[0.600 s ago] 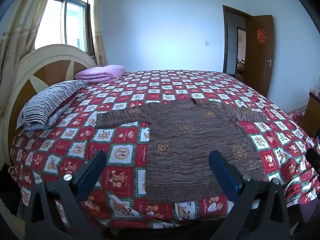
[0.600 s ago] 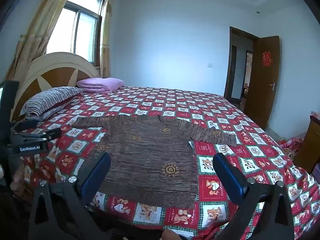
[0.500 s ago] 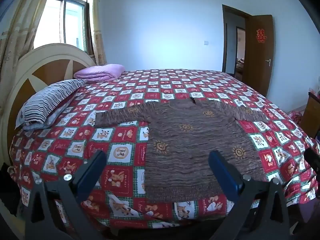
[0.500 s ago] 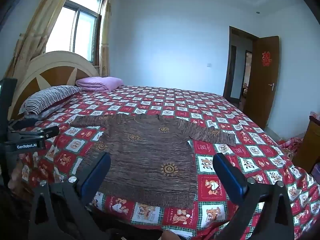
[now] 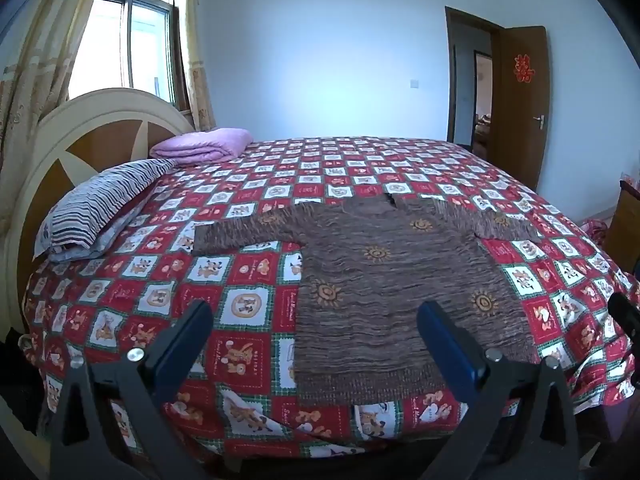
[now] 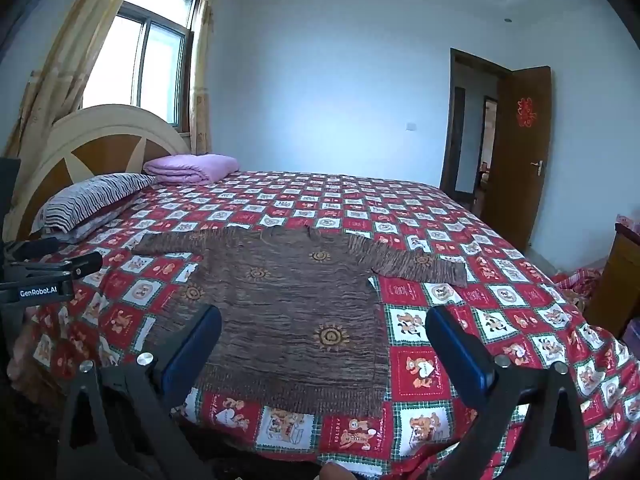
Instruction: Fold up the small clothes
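A brown knitted sweater (image 5: 384, 280) with small orange sun motifs lies flat on the bed, both sleeves spread sideways, hem at the near edge. It also shows in the right wrist view (image 6: 288, 312). My left gripper (image 5: 316, 340) is open and empty, held in the air in front of the hem's left part. My right gripper (image 6: 324, 344) is open and empty, held in front of the hem's right part. Neither touches the sweater. The left gripper's body (image 6: 44, 276) shows at the left edge of the right wrist view.
The bed has a red, white and green checked cover (image 5: 248, 304). A striped pillow (image 5: 100, 204) and a folded lilac blanket (image 5: 204, 148) lie by the headboard (image 5: 52, 148) at left. An open door (image 5: 520, 104) and wooden furniture (image 5: 624, 220) stand at right.
Both views sit very slightly lower on the scene than before. The sweater has not moved and both grippers stay open.
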`<state>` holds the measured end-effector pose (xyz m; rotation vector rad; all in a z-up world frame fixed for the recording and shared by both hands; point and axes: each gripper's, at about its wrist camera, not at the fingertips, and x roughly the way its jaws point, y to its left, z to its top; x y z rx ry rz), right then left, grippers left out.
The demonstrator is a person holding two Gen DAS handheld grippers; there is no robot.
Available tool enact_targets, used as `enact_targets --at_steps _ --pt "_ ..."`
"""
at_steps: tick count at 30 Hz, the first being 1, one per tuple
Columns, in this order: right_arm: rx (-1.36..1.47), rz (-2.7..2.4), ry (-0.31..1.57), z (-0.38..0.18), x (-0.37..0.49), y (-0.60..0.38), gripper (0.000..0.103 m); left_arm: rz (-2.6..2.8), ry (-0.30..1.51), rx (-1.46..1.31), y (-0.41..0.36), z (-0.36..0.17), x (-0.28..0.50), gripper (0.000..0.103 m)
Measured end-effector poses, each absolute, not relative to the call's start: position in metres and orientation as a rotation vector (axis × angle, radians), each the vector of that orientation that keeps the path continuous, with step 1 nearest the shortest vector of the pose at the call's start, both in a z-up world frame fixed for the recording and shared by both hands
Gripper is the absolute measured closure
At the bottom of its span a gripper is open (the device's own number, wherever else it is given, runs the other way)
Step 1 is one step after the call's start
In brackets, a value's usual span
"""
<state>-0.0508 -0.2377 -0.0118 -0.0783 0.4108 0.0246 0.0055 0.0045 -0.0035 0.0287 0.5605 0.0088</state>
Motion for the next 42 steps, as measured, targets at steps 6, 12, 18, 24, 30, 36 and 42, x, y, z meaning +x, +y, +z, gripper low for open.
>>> enact_targets --at_steps 6,12,18,24,30,36,42 --pt "-0.073 0.028 0.413 -0.0138 -0.0501 -0.2368 0.001 0.006 0.559 0.036 0.0021 -0.0065 0.0047 0.000" --pt "-0.061 0.024 0.416 -0.0161 -0.0473 -0.2395 0.001 0.003 0.560 0.035 0.0007 -0.0076 0.0049 0.000" --pt "-0.071 0.029 0.413 -0.0174 -0.0470 -0.2373 0.001 0.003 0.558 0.038 -0.0016 -0.0090 0.0042 0.000" --pt "-0.073 0.029 0.411 -0.0182 -0.0472 -0.2361 0.001 0.003 0.560 0.038 -0.0019 -0.0089 0.0042 0.000" --pt "-0.074 0.029 0.405 -0.0194 -0.0475 -0.2340 0.001 0.002 0.560 0.037 -0.0012 -0.0086 0.0049 0.000" --pt "-0.072 0.035 0.412 -0.0196 -0.0484 -0.2355 0.001 0.002 0.561 0.034 -0.0003 -0.0083 0.0045 0.000" --pt "-0.077 0.036 0.416 -0.0209 -0.0474 -0.2344 0.001 0.000 0.562 0.032 0.0005 -0.0076 0.0053 0.000"
